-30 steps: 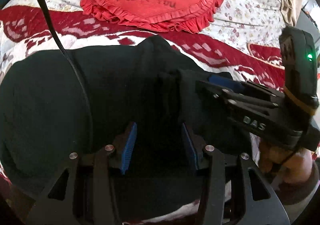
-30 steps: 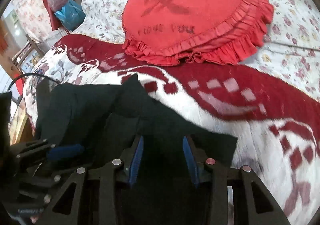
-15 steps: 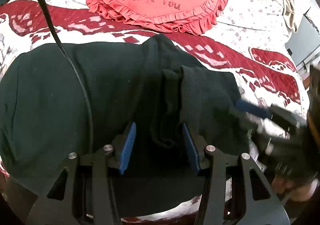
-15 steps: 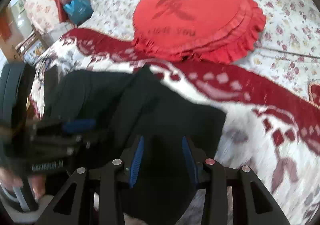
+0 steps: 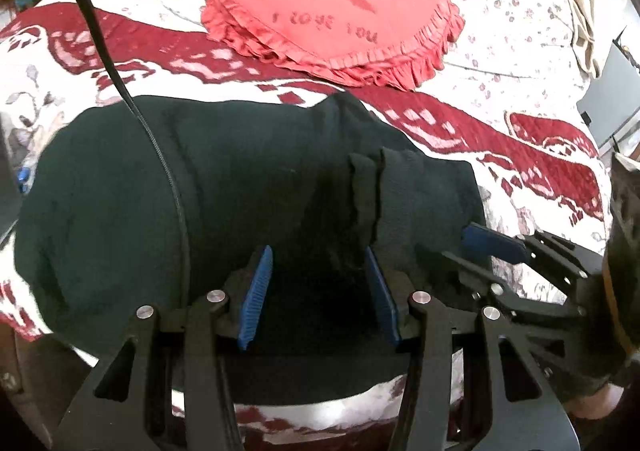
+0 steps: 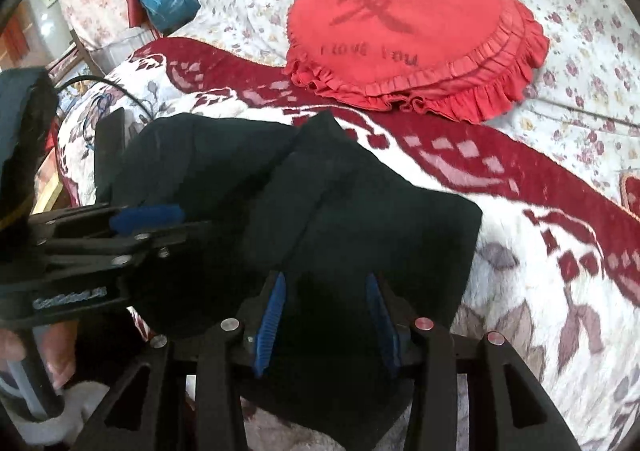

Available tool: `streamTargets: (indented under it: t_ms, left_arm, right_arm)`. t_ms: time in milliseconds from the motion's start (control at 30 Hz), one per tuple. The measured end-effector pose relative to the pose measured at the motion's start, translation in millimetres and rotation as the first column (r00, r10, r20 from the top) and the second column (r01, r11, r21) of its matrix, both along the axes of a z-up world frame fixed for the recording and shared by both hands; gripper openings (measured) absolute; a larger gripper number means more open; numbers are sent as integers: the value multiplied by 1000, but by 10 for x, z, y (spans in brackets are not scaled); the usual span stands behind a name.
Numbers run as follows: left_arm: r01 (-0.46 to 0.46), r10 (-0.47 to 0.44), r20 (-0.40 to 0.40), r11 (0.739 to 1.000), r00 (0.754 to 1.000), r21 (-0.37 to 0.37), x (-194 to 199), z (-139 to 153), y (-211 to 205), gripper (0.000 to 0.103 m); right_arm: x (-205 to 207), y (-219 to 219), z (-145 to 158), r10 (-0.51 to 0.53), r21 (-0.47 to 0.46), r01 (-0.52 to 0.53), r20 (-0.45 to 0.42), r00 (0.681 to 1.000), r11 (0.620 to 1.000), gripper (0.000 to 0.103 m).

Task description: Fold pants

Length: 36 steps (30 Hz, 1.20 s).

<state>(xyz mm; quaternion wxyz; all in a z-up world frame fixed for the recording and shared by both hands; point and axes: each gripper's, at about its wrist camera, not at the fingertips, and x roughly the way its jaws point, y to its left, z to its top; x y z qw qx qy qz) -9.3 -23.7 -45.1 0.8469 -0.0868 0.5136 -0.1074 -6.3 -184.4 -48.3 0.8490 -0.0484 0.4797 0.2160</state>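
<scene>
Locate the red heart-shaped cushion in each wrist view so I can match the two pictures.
Left wrist view: the red cushion lies top centre, beyond the black pants.
Right wrist view: the same cushion sits upper right of centre, again past the pants.
Shared landmark: the dark red band of the blanket between cushion and pants.

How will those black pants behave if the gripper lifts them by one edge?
Likely floppy: the black pants drape in soft ridges and follow the blanket. Probably light, with thin layered edges. The knit looks matte, so slipping seems unlikely.
</scene>
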Motion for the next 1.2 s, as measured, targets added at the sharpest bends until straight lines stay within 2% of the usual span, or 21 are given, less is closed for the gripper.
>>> streamTargets:
  t_ms: [267, 400, 500, 533, 633, 800, 1200]
  left_arm:
    - [-92, 92, 6, 995, 996, 24, -116, 71, 303, 47]
    - [-127, 127, 4, 992, 992, 17, -162, 95, 431, 48]
    - [-163, 163, 7, 987, 987, -5, -194, 106, 553, 64]
    - [-181, 181, 9, 983, 983, -15, -206, 111, 602, 65]
    - [-216, 216, -2, 976, 976, -22, -228, 107, 721, 65]
    - [-267, 267, -7, 964, 964, -19, -303, 117, 928, 65]
    - [-364, 363, -45, 931, 931, -17, -421, 42, 1322, 65]
  right_arm:
    - [158, 282, -186, 31, -23, -32, -11, 999, 999, 43]
    - [167, 281, -59, 31, -25, -31, -11, 999, 999, 43]
    - [177, 307, 117, 42, 20, -42, 14, 999, 999, 47]
    - [190, 344, 174, 56, 40, -57, 22, 998, 998, 50]
    - [258, 489, 241, 87, 63, -89, 32, 996, 994, 51]
    - [393, 793, 186, 135, 85, -134, -1, 991, 987, 51]
    - [557, 1365, 56, 231, 72, -228, -36, 972, 971, 51]
